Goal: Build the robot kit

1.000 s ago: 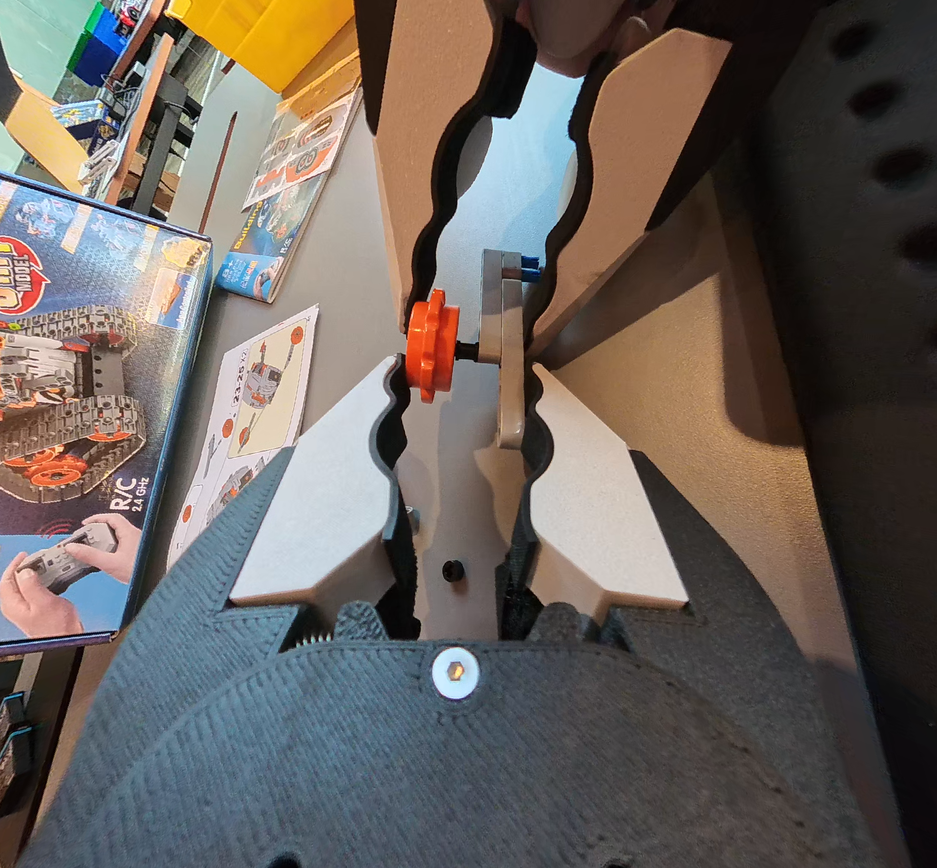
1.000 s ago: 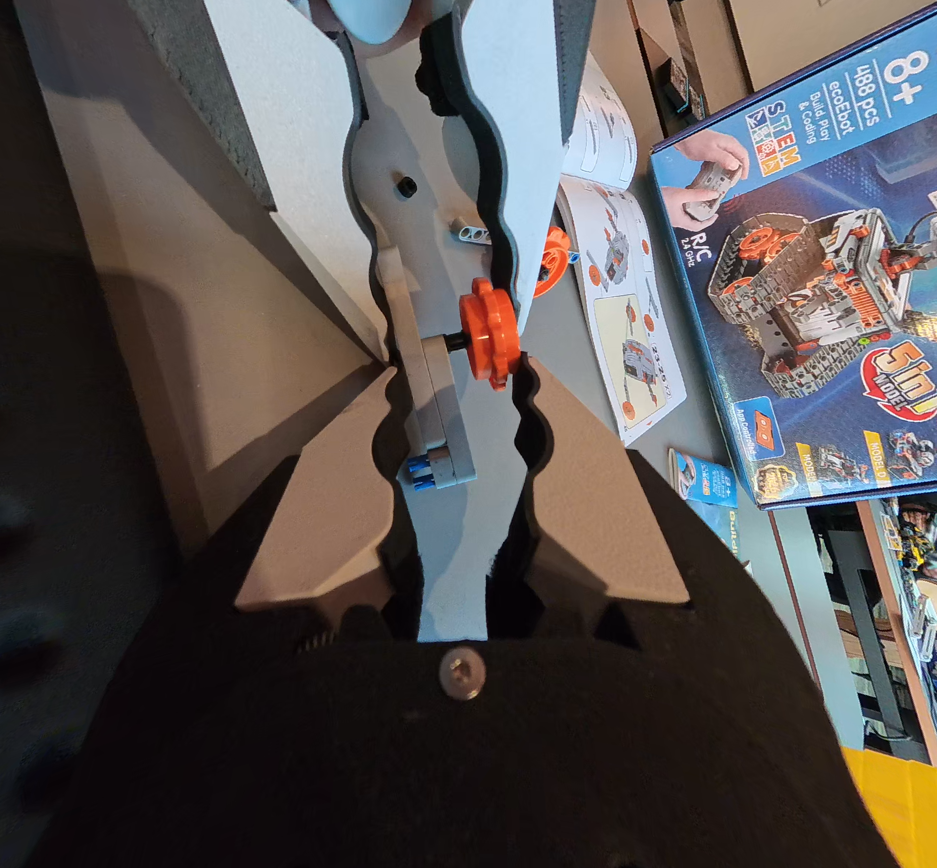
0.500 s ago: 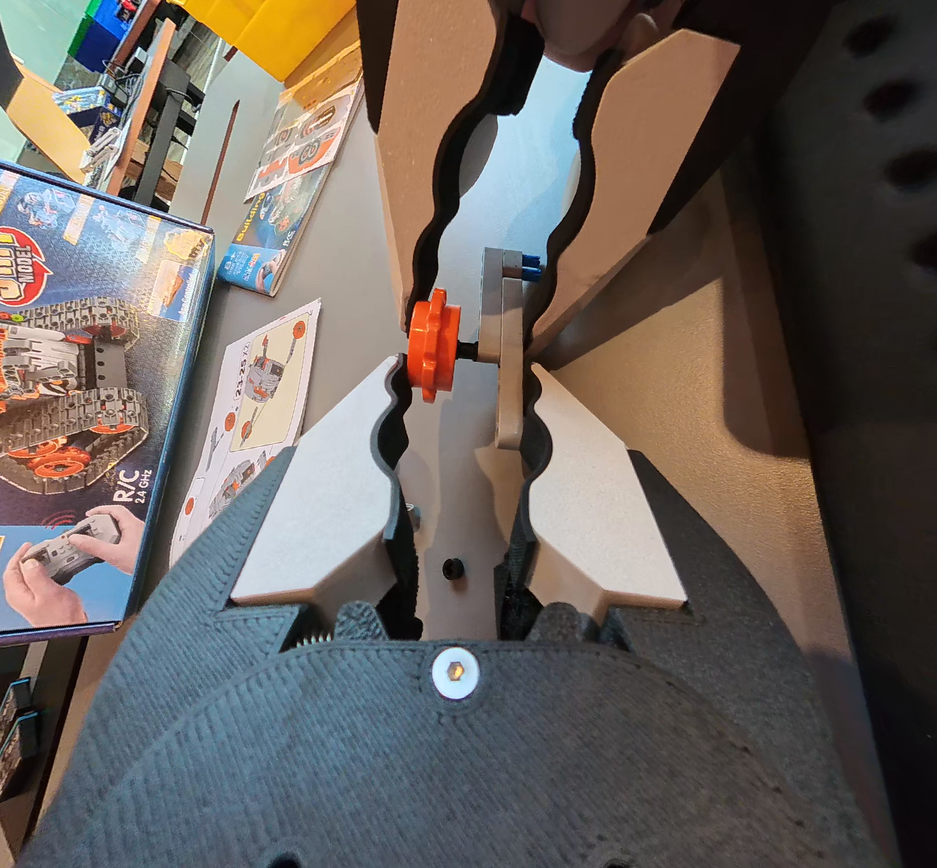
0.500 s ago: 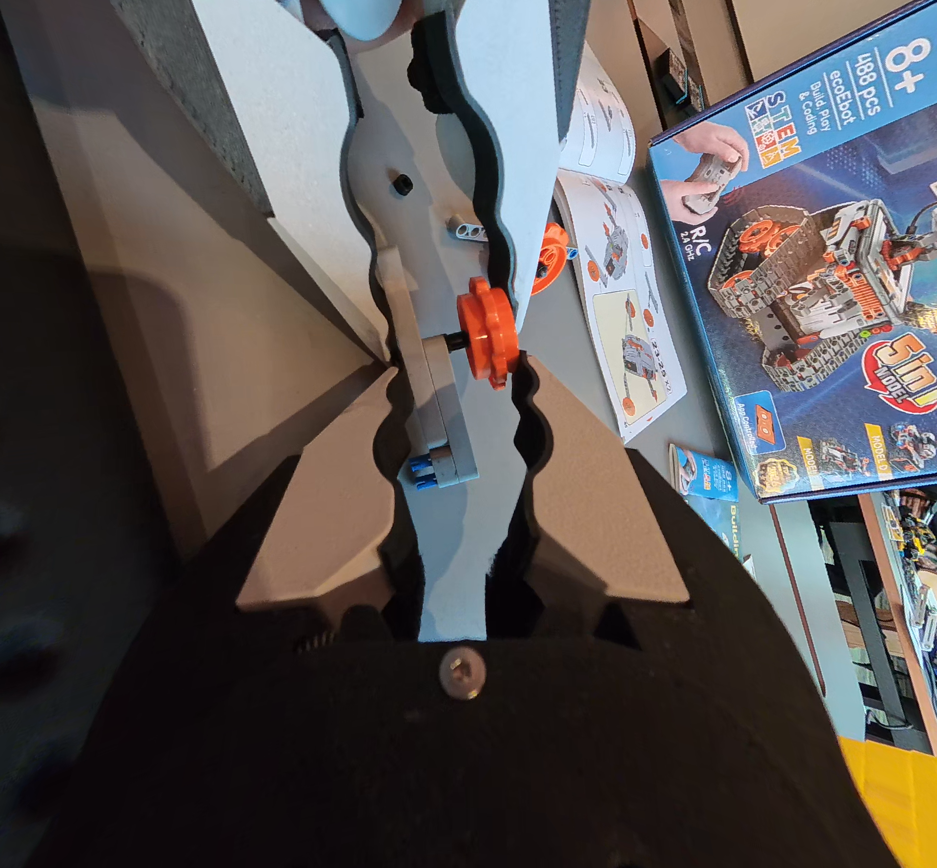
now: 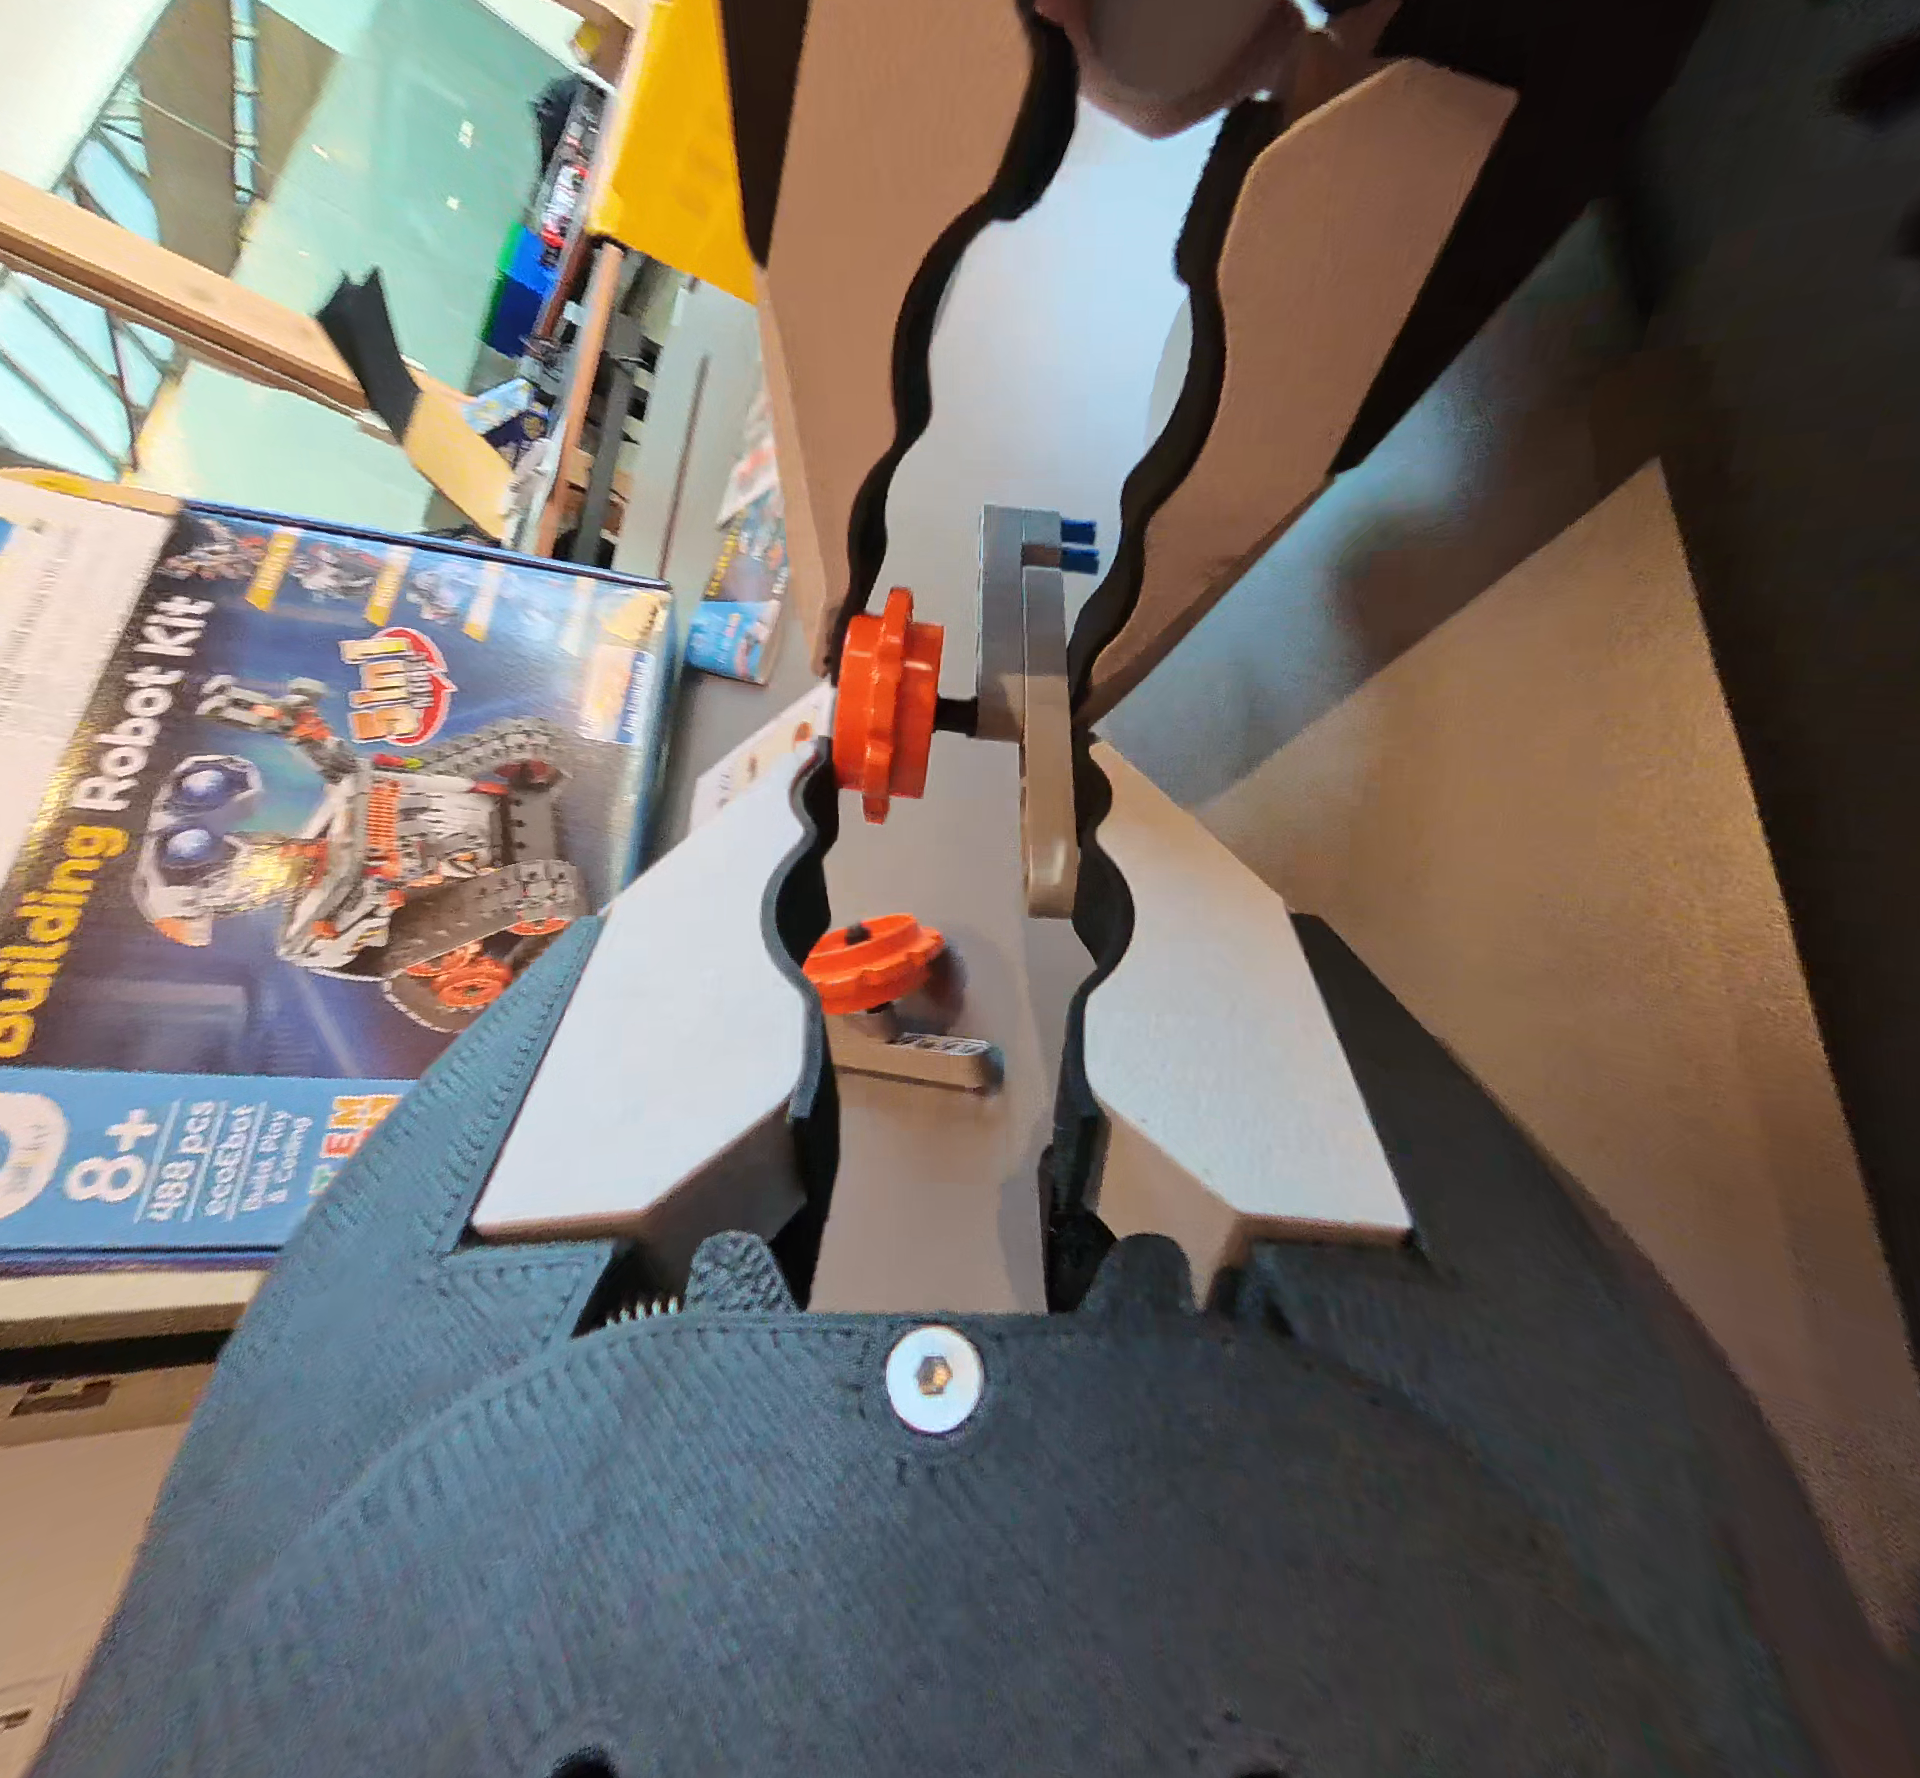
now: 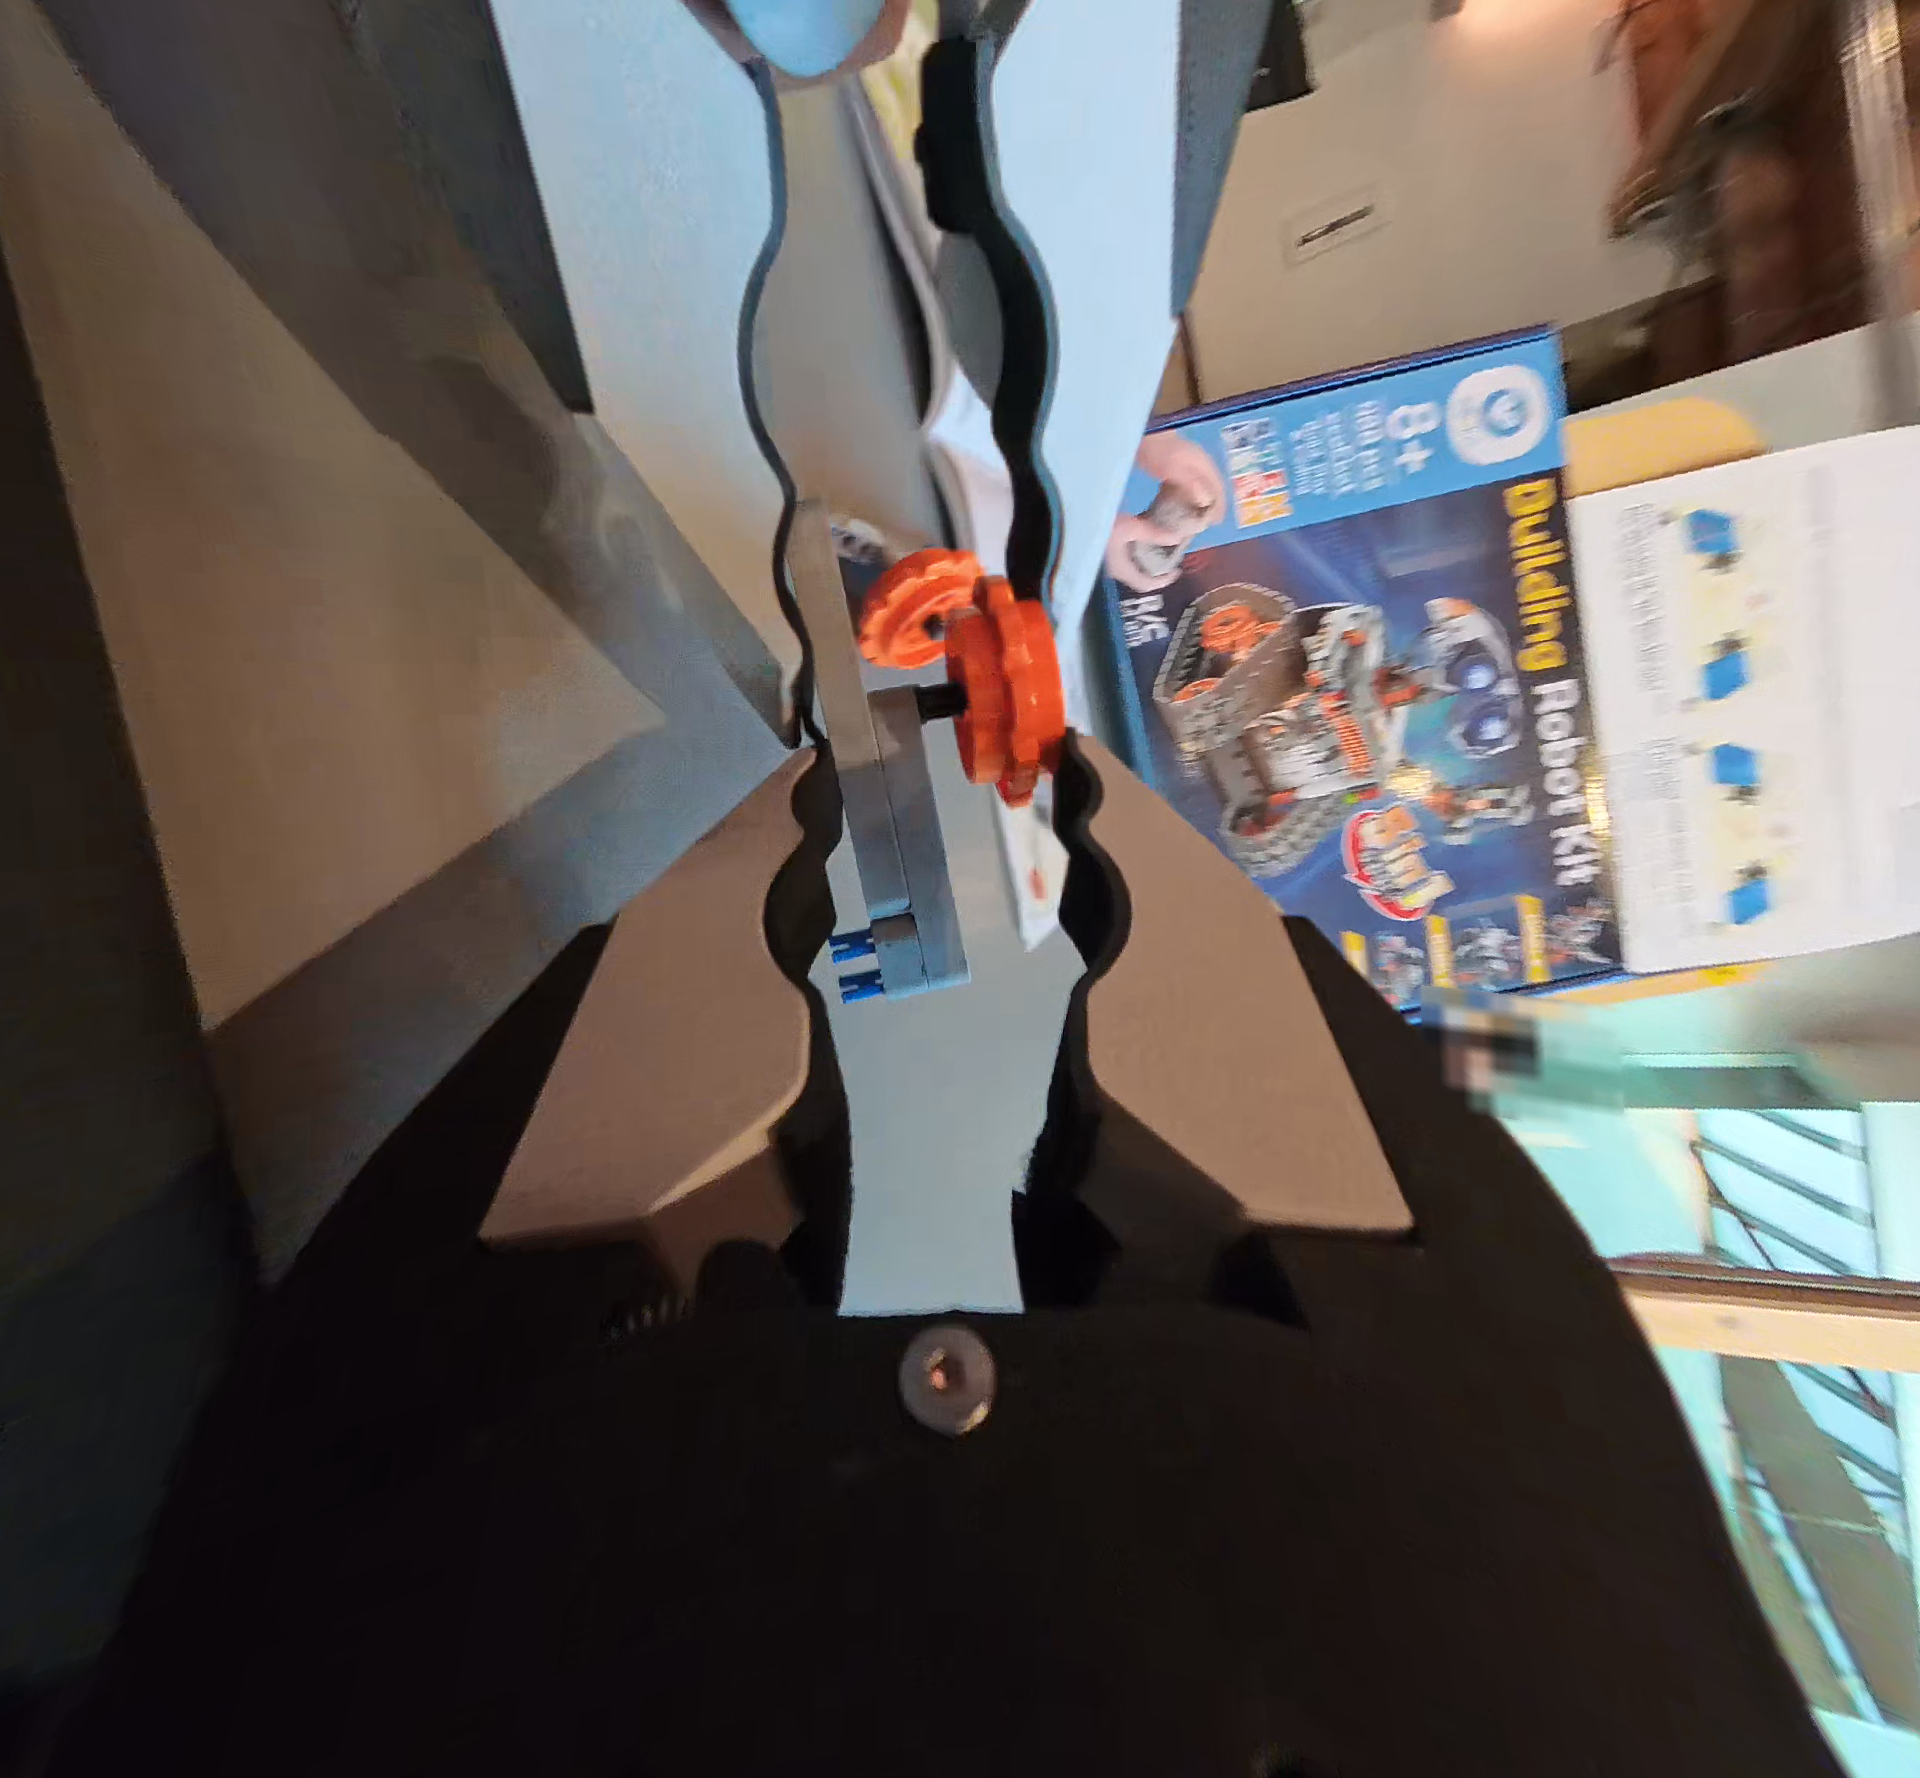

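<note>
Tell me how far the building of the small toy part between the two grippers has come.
Done: an orange plastic toothed wheel sits on a black axle in the flat grey plastic beam pair, blue pins at one end. In hand: left gripper and right gripper both pinch it. Remaining: a second orange wheel and a short grey beam lie loose on the grey table.

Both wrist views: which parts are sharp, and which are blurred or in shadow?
Left wrist view: orange gear and grey beam fairly sharp; toy box smeared. Right wrist view: gear soft, toy box blurred, background streaked; the right claw's black body lies in deep shadow.
</note>
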`<action>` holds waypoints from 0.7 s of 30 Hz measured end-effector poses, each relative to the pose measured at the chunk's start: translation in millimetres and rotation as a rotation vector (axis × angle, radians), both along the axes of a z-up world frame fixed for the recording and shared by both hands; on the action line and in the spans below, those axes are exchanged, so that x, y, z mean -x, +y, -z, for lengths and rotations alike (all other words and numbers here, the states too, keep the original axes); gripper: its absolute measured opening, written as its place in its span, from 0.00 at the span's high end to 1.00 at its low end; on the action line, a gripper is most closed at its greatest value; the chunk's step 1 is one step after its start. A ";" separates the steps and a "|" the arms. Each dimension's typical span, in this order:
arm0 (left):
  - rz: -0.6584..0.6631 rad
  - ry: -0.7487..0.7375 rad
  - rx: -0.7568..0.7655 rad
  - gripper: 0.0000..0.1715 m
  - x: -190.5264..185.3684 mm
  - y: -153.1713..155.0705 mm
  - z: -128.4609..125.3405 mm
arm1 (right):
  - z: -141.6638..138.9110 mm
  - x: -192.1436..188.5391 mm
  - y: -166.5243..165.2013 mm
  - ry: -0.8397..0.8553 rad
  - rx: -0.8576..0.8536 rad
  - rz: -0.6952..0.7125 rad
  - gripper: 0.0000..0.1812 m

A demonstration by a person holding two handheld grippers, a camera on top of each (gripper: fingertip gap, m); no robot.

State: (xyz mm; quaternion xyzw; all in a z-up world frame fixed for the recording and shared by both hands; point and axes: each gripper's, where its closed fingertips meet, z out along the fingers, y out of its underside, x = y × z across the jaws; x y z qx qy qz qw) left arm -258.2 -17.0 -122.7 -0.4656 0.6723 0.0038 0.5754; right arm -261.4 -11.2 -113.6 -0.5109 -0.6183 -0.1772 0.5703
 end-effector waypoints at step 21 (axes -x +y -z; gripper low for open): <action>0.354 -0.600 1.710 0.62 -2.2 -44.5 -73.4 | -74.9 -7.4 -26.7 -0.063 -0.670 -0.019 0.78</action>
